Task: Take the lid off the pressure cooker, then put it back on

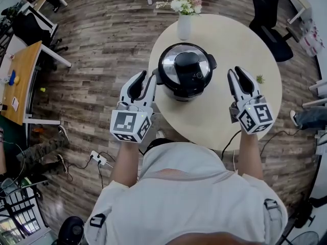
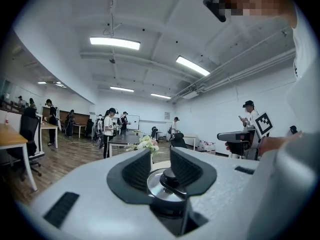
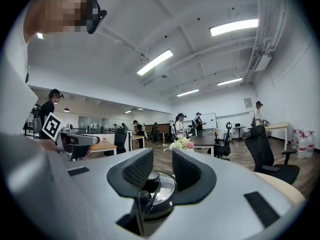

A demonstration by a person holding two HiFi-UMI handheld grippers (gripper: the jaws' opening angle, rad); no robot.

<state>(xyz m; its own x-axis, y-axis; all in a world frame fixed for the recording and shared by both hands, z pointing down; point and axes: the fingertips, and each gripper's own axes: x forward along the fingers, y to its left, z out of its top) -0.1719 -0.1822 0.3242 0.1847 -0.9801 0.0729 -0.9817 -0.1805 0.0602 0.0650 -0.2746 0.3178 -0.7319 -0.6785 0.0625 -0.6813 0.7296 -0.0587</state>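
Observation:
The pressure cooker (image 1: pixel 186 70) stands on the round cream table (image 1: pixel 214 116), with its shiny lid on and a black knob (image 1: pixel 187 64) on top. My left gripper (image 1: pixel 146 77) hovers beside the cooker's left side handle, at the table's edge. My right gripper (image 1: pixel 238 71) is over the table, a little apart from the cooker's right side. Both point away from me. In the left gripper view the jaws (image 2: pixel 160 159) stand slightly apart, the cooker lid (image 2: pixel 161 184) showing through the gap. The right gripper view (image 3: pixel 163 160) shows the same narrow gap over the lid (image 3: pixel 160 186). Nothing sits between either pair of pads.
A white vase of flowers (image 1: pixel 184 14) stands at the table's far edge behind the cooker. A small green sprig (image 1: pixel 260 79) lies near my right gripper. A black office chair (image 1: pixel 268 19) is at the far right, a wooden desk (image 1: pixel 20 80) at the left. People stand in the background.

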